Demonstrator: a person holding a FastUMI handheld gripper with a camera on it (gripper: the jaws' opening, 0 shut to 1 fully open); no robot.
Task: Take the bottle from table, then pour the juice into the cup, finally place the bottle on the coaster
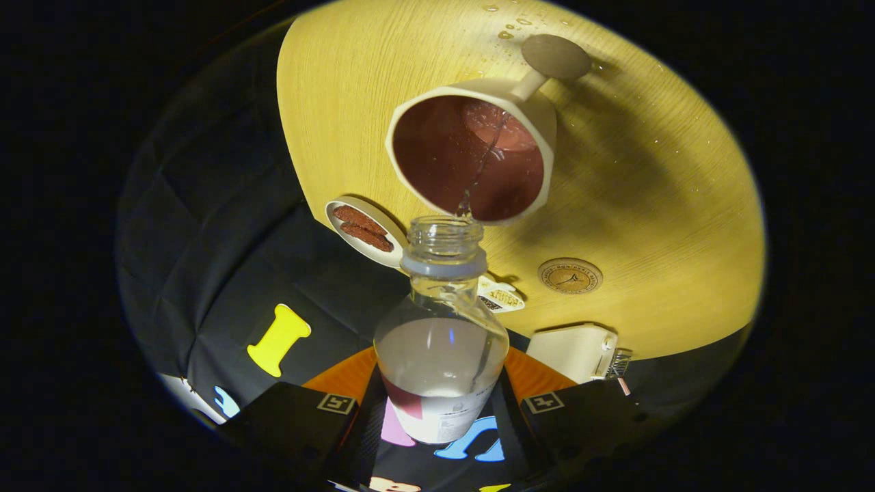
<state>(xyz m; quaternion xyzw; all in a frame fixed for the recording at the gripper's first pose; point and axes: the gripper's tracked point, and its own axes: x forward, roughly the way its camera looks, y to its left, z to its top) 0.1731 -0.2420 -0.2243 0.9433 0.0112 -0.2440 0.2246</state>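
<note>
hand-held gripper [441, 410] clamps bottle [441, 342] — cup [472, 157], coaster [569, 276] beyond.

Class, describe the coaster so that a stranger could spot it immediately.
Start at the yellow wooden table. Beyond the bottle gripped between the fingers, beside the goblet-shaped cup, lies the coaster: the flat brown disc with a stamped emblem, nothing on it.

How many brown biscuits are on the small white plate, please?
2: both biscuits lie side by side on the plate, left of the bottle neck; the plate's near edge is hidden behind the bottle.
</note>
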